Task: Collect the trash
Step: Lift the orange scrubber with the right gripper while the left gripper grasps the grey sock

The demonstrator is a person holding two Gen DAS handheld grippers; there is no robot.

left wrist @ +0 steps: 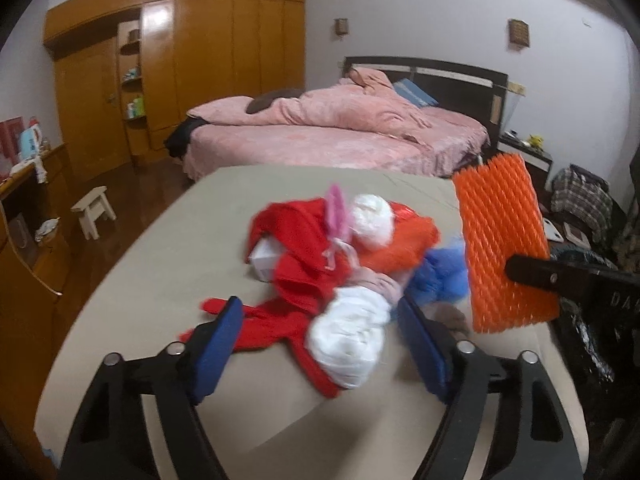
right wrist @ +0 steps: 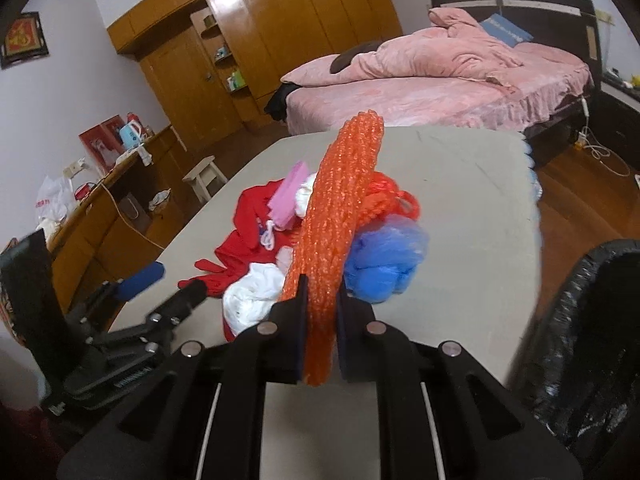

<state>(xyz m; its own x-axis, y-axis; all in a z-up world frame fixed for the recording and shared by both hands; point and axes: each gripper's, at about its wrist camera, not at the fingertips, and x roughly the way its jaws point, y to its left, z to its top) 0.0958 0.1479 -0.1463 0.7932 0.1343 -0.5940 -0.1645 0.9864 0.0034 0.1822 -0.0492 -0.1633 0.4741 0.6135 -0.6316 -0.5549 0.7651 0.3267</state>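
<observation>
Beige table (right wrist: 460,208), unlabelled orange foam net (right wrist: 332,216)

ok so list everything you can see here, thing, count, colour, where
foam net sleeve: 1, orange, clamped in the right gripper, lifted above the table
white plastic wad: 1, white, table, between the left gripper's fingers
red cloth: 1, red, middle of the pile
blue mesh ball: 1, blue, right side of the pile
pink piece: 1, pink, on top of the pile
table: 1, beige, under the pile
lined bin: 1, black liner, right of the table
bed: 1, pink bedding, behind the table
wardrobe: 1, brown wood, back wall
stool: 1, white, floor at left
left gripper: 1, black with blue pads, open
right gripper: 1, black, shut on the sleeve
</observation>
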